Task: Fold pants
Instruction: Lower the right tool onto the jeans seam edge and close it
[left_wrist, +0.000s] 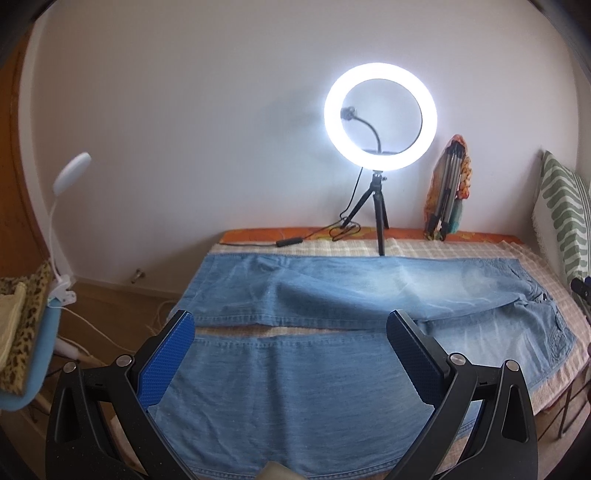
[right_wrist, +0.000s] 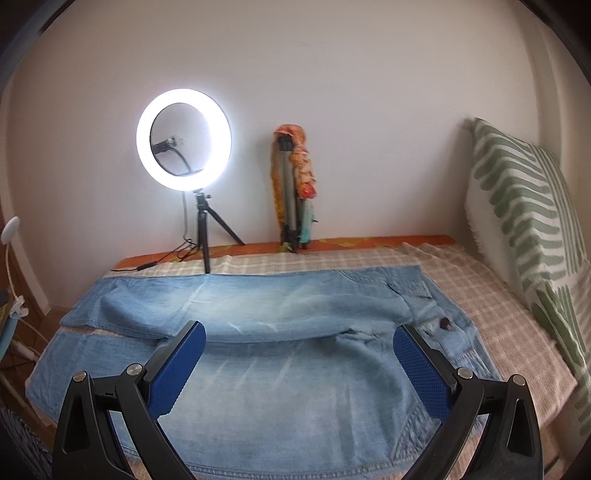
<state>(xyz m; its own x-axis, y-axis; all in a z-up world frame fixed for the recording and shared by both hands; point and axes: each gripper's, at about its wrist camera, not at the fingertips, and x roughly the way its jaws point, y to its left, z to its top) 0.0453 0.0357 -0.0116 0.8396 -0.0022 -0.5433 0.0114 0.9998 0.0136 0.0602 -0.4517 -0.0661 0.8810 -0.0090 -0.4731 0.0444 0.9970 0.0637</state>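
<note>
Light blue jeans (left_wrist: 332, 295) lie flat and spread out on a checked bed cover (left_wrist: 443, 247), both legs side by side, cuffs to the left and waistband to the right. My left gripper (left_wrist: 291, 325) hovers open above the near leg, close to the cuff end, holding nothing. In the right wrist view the same jeans (right_wrist: 277, 314) fill the bed, with a dark waist button (right_wrist: 445, 325) at the right. My right gripper (right_wrist: 301, 334) is open too, over the thigh part of the near leg, its blue pads (right_wrist: 177, 369) apart and empty.
A lit ring light (left_wrist: 380, 116) on a small tripod stands at the bed's back edge with its cable beside it. A folded tripod wrapped in orange cloth (right_wrist: 295, 192) leans on the wall. A green-striped pillow (right_wrist: 524, 206) is at the right. A clip lamp (left_wrist: 66, 206) and a chair stand at the left.
</note>
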